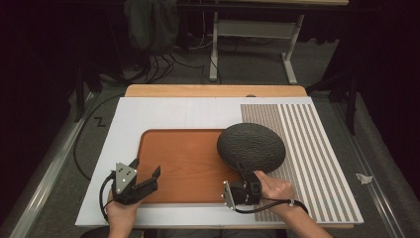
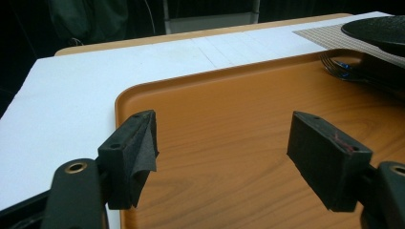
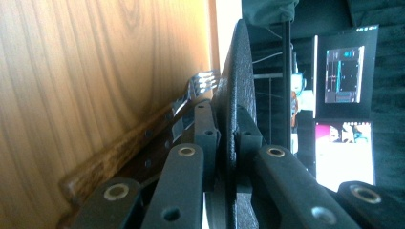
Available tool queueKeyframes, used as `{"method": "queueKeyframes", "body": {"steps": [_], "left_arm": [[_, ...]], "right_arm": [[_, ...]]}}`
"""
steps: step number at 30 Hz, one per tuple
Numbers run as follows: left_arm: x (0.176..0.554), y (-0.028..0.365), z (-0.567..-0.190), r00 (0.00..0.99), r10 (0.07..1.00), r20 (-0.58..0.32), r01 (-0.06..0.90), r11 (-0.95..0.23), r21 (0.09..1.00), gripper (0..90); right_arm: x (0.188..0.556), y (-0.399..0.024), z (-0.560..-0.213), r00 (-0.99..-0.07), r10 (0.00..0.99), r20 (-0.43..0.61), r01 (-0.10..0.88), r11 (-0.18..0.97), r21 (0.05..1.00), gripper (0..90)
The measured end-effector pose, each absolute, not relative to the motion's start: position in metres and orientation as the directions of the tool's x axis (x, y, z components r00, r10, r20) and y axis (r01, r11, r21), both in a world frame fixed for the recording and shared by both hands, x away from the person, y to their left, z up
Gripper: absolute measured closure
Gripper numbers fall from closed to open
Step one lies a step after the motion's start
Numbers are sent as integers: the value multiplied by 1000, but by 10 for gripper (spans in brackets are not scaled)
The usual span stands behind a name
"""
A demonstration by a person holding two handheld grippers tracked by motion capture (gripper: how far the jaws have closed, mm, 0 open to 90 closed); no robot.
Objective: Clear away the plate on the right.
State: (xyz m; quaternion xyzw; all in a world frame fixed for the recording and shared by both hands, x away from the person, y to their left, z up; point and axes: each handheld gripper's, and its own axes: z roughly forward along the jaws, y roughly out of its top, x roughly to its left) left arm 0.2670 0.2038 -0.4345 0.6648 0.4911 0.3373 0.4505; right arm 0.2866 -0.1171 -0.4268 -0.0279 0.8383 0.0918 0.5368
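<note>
2 claws, 1 tray, 1 black plate, 1 fork, 1 wooden-handled utensil beside it. Nearest the person, the left claw hovers over the tray's near-left corner, jaws spread wide w/ nothing between them; in the left gripper view its pads stand apart over bare wood-grain. The right claw is at the tray's near-right part, clenched on the near rim of the black plate; in the right gripper view the jaws pinch the plate's edge from both sides. The plate is held tilted, lifted above the surface, straddling the tray's right edge & the striped mat. Under it, on the tray's right part, the fork lies w/ tines pointing away, next to the wooden-handled utensil; what kind, can't tell. The orange-brown tray sits on a white board, which covers most of the desk. Tray's left & middle are open room; white margin runs along its left, near & far sides. Far beyond, a grey floor w/ cables & a metal stand
</note>
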Motion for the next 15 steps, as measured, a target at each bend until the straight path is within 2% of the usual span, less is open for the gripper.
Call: {"method": "queueKeyframes", "body": {"steps": [15], "left_arm": [[266, 205, -434, 286, 958, 7, 346, -110, 932, 259]], "right_arm": [[285, -91, -428, -419, 24, -908, -209, 970, 122, 866]]}}
